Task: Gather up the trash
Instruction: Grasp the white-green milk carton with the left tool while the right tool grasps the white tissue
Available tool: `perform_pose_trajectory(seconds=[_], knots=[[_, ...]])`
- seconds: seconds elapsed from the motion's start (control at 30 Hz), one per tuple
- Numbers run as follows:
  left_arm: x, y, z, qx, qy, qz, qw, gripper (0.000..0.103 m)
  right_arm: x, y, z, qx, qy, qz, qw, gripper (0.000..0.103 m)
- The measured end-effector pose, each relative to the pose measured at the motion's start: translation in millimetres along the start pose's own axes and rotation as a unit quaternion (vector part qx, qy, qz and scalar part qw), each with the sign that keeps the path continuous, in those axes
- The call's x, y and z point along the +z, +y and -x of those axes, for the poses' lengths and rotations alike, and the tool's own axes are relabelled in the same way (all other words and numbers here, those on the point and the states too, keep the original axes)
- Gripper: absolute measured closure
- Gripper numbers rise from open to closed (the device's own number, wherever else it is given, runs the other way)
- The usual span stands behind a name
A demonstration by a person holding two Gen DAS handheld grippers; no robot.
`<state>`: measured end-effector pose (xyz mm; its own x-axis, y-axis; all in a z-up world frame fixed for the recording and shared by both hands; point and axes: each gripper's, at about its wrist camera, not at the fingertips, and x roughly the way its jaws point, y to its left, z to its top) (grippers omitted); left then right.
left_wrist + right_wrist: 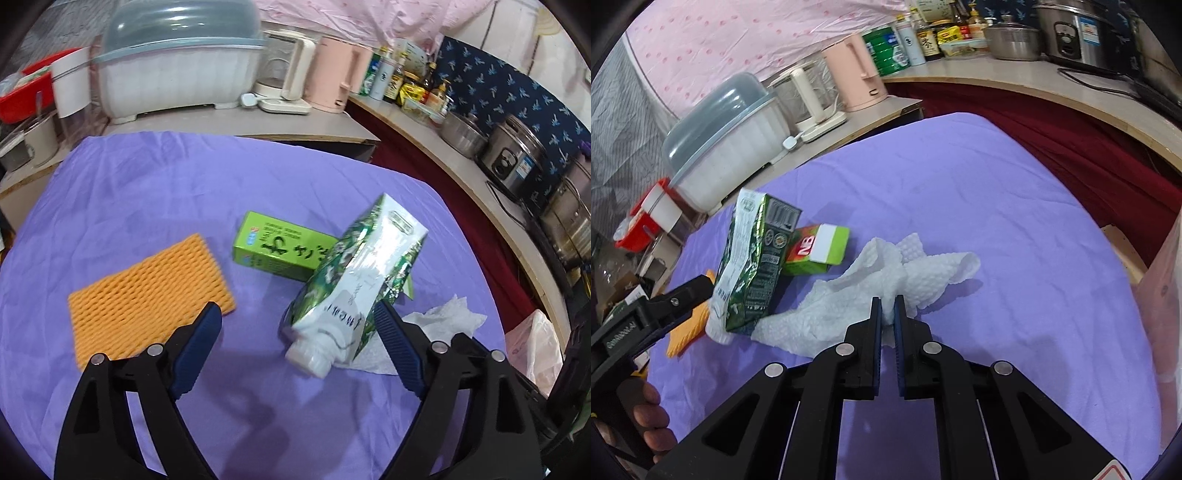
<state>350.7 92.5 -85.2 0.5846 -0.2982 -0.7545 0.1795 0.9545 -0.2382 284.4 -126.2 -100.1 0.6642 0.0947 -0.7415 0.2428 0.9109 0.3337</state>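
On the purple cloth [147, 192] lie an orange foam net [147, 291], a green box [280, 247], a crushed green-and-white carton [354, 284] and a crumpled white paper towel [447, 317]. My left gripper [299, 314] is open; the carton leans against its right finger, cap end toward me. In the right wrist view my right gripper [888, 306] is shut on the paper towel [886, 280], which still rests on the cloth [997, 221]. The carton [753, 266], the green box [820, 249] and the left gripper [657, 314] show to its left.
A counter behind holds a covered dish rack [173, 62], a white kettle [288, 70], a pink kettle [336, 77], bottles and steel pots [517, 155]. A pinkish plastic bag [535, 347] hangs at the table's right edge. A dark red cloth [1071, 147] lies beyond the table.
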Motion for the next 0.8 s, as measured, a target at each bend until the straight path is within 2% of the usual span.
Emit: perform_pose_trajectory(seconds=[0.17, 0.3, 0.37, 0.43, 0.8], knots=[[-6, -20, -17, -0.019, 0.024, -0.017, 0.9994, 0.023, 4, -10, 5, -0.005, -0.008, -0.013, 1.0, 0.096], [-12, -33, -28, -0.016, 0.036, -0.024, 0.9989, 0.024, 5, -14, 8, -0.006, -0.011, -0.018, 1.0, 0.096], [-13, -37, -33, -0.008, 0.043, -0.027, 0.9987, 0.036, 5, -16, 9, -0.006, -0.011, -0.019, 1.0, 0.096], [-14, -38, -35, 0.0, 0.044, -0.026, 0.9987, 0.043, 4, -17, 9, -0.007, -0.01, -0.019, 1.0, 0.096], [-15, -46, -1, 0.004, 0.021, -0.018, 0.9996, 0.045, 2, -15, 29, 0.009, -0.021, -0.019, 1.0, 0.096]])
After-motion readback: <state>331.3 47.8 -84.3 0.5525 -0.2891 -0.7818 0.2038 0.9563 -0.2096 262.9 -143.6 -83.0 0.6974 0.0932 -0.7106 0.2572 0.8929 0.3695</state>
